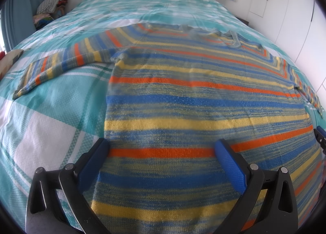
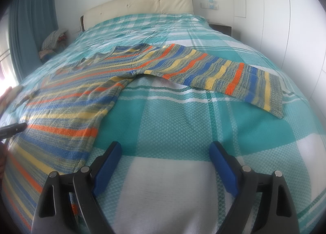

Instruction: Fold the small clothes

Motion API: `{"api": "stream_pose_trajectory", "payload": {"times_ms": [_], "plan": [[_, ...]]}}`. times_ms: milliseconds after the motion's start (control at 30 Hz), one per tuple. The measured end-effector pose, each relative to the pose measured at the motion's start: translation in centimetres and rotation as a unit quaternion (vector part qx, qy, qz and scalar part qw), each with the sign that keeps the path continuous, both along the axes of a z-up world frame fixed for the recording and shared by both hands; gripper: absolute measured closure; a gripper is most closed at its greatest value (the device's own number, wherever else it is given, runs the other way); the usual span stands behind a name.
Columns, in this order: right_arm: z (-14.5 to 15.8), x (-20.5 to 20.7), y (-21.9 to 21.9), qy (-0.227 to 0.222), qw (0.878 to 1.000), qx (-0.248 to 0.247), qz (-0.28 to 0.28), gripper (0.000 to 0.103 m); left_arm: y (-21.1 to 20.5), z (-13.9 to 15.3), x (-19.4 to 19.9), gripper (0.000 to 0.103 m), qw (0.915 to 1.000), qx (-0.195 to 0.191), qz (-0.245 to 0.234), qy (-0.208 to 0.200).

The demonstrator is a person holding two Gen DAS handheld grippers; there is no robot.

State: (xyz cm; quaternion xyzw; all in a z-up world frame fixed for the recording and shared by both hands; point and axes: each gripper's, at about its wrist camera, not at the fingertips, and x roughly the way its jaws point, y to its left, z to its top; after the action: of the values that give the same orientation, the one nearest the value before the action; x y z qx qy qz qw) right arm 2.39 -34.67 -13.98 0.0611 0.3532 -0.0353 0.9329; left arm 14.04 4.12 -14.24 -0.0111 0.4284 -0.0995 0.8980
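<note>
The sweater [image 1: 183, 95] lies spread flat on the bed [image 2: 183, 123], neck toward the headboard [image 2: 142, 1], both sleeves stretched out to the sides. The left gripper [image 1: 161, 152] hangs over the lower body of the knit with its jaws wide apart and nothing between them. The right gripper [image 2: 165, 152] is just as wide open and empty, over bare checked bedcover just beside the sweater's side edge. Nothing is folded yet, I'd say, so the risks are all ahead. The knit looks loose and stretchy; pinch only the top layer at the hem and the front may lift away from the back, leaving a lopsided fold. The right sleeve [image 2: 224, 74] reaches far out toward the bed's edge, and a quick pull on the body could drag it crooked or bunch it under. The right jaws, closing where they hang now, would probably catch bedcover instead of wool and ruck up the surface under the garment. The pile of clothes [image 2: 54, 38] by the curtain [image 2: 30, 19] is well apart and shouldn't interfere.
</note>
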Motion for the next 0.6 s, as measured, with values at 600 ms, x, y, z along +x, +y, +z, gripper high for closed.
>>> {"api": "stream_pose_trajectory", "payload": {"times_ms": [600], "plan": [[0.02,0.03,0.01,0.000,1.000,0.000,0.000,0.016,-0.03,0.02,-0.01,0.000,1.0000,0.001,0.000,0.000]]}}
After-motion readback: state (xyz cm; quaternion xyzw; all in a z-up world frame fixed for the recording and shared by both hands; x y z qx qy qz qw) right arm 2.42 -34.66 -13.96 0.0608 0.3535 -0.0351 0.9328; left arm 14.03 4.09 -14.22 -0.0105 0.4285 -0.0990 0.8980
